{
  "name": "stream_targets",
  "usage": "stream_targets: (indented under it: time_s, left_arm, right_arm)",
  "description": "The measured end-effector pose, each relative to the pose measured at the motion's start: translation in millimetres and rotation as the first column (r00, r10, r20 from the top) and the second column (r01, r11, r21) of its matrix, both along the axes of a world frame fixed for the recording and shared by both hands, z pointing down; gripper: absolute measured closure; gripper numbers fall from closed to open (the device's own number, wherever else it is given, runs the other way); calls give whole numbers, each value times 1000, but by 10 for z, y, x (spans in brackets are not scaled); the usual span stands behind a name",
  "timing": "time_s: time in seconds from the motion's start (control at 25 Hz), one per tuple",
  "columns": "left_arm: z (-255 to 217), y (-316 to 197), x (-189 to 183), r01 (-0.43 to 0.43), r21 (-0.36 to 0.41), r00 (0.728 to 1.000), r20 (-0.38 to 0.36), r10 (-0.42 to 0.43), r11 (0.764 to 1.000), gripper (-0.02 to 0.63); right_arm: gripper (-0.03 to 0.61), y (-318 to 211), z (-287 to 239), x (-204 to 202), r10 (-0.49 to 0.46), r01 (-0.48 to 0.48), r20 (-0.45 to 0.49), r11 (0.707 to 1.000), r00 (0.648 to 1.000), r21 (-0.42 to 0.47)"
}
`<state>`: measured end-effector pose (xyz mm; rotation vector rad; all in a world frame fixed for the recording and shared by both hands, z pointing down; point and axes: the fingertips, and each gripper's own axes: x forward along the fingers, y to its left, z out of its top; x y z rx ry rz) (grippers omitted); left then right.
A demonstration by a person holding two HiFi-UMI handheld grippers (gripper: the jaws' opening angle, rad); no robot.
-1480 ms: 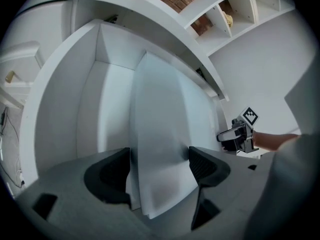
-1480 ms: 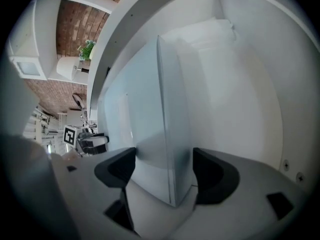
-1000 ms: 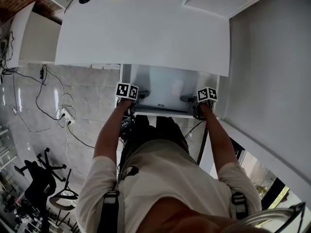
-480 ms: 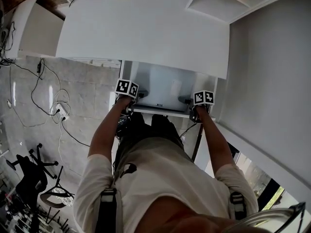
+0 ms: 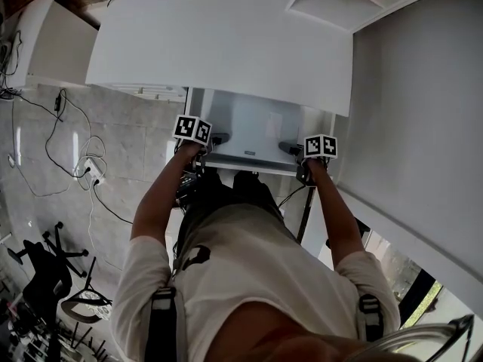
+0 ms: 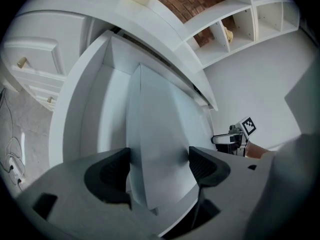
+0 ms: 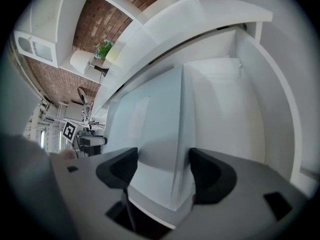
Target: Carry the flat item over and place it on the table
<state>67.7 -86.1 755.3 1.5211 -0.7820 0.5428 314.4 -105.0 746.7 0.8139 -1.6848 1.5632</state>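
The flat item point(image 5: 253, 127) is a pale grey slab, held level between both hands just below the edge of the white table point(image 5: 226, 44). My left gripper point(image 5: 207, 145) is shut on its left near corner; in the left gripper view the slab point(image 6: 160, 149) fills the gap of that gripper point(image 6: 159, 166). My right gripper point(image 5: 296, 151) holds the right near corner. Its jaws have just been opening a little, but in the right gripper view the slab point(image 7: 155, 134) still sits between both pads of this gripper point(image 7: 162, 166), touching them.
A white recess point(image 6: 75, 109) surrounds the slab under the tabletop. A grey wall point(image 5: 423, 127) stands close on the right. Cables and a power strip point(image 5: 94, 173) lie on the tiled floor at left, an office chair point(image 5: 45, 277) further back. White shelves point(image 5: 324, 2) stand beyond the table.
Both grippers and the slab have risen slightly, toward the table's edge. The grip on both corners looks the same.
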Motion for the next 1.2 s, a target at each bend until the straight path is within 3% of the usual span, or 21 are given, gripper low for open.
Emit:
stream_targets:
  time_s: [0.6,1.2]
  left_arm:
    - [-338,134,-17,43,9,998,-47,-42,999,247]
    - [-596,258,-170,41,71,997,-67,-36,997,247]
  right_arm:
    - [241,69,-356,-19,30,-30,-11,998,999,47]
    - [236,177,-597,-167,39,-38,-14,996,999,86]
